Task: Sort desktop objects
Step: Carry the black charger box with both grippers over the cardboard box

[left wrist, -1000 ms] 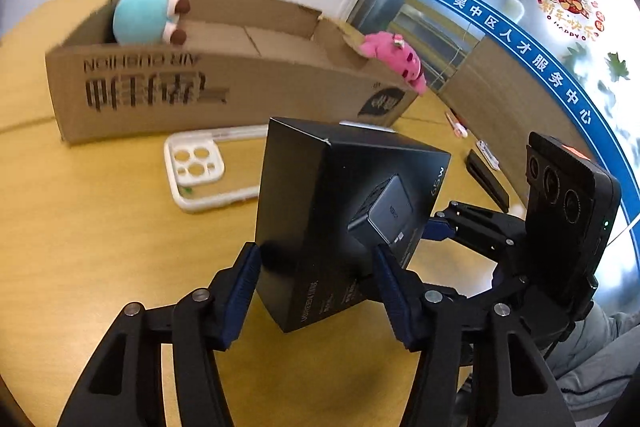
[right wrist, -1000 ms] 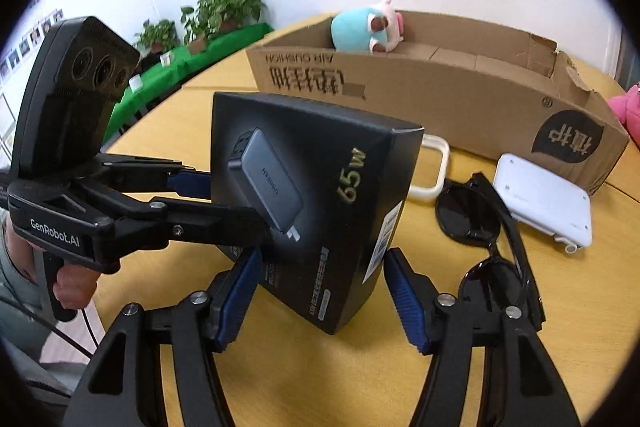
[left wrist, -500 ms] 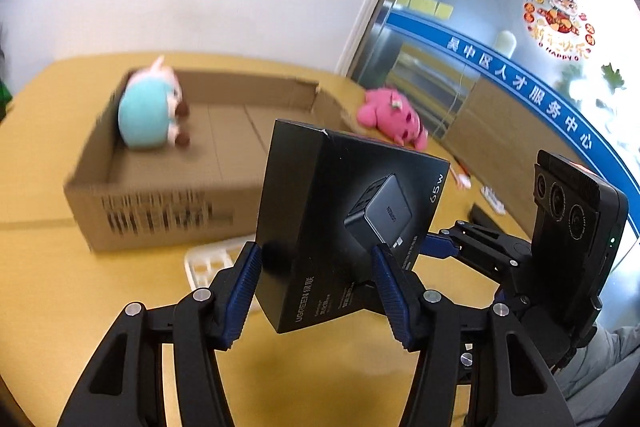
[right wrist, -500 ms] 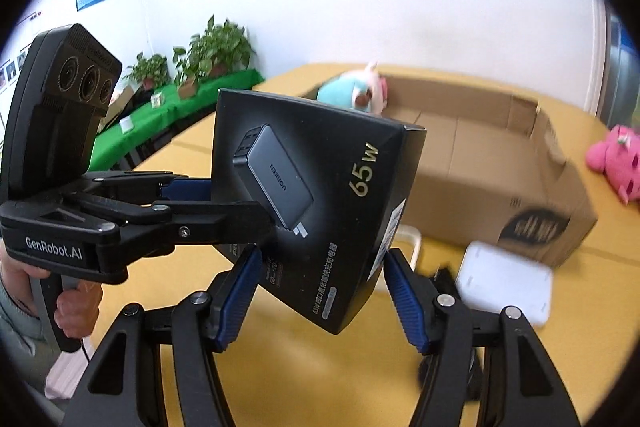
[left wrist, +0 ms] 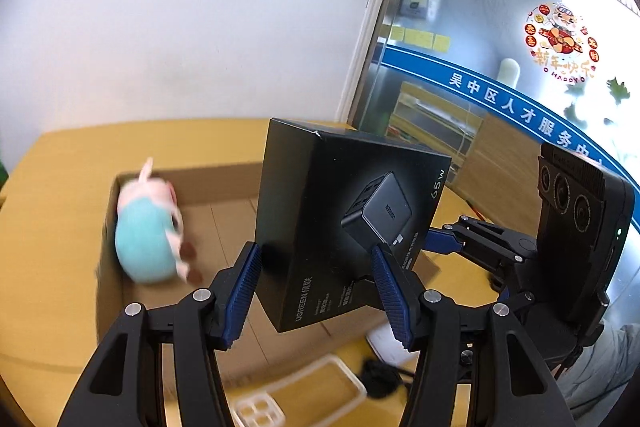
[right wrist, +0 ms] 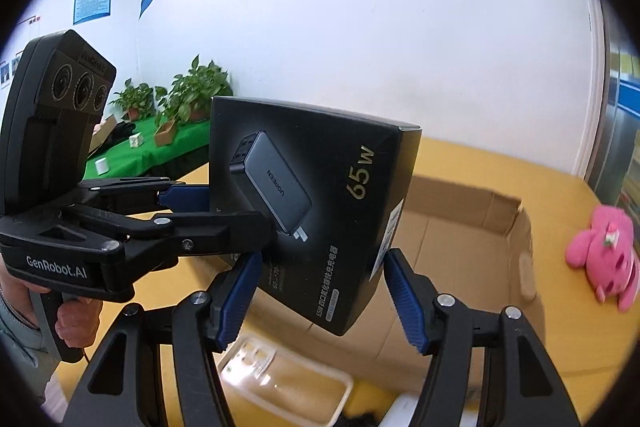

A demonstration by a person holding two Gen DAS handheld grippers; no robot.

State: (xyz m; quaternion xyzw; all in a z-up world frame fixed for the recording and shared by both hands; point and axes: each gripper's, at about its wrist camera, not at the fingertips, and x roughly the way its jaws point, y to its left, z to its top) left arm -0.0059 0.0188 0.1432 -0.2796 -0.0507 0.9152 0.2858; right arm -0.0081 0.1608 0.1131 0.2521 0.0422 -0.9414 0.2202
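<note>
Two grippers, left gripper [left wrist: 316, 291] and right gripper [right wrist: 320, 299], each clamp the charger box [left wrist: 348, 219]; box held above carton [right wrist: 472, 227].

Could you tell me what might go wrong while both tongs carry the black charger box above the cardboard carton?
1. The charger box hangs tilted, pinched only near its lower end by the left tongs and right tongs; uneven motion could twist it loose.
2. Released too far left, it could land on the blue plush inside the carton.
3. Lowered short of the carton, it might hit the clear phone case.
</note>
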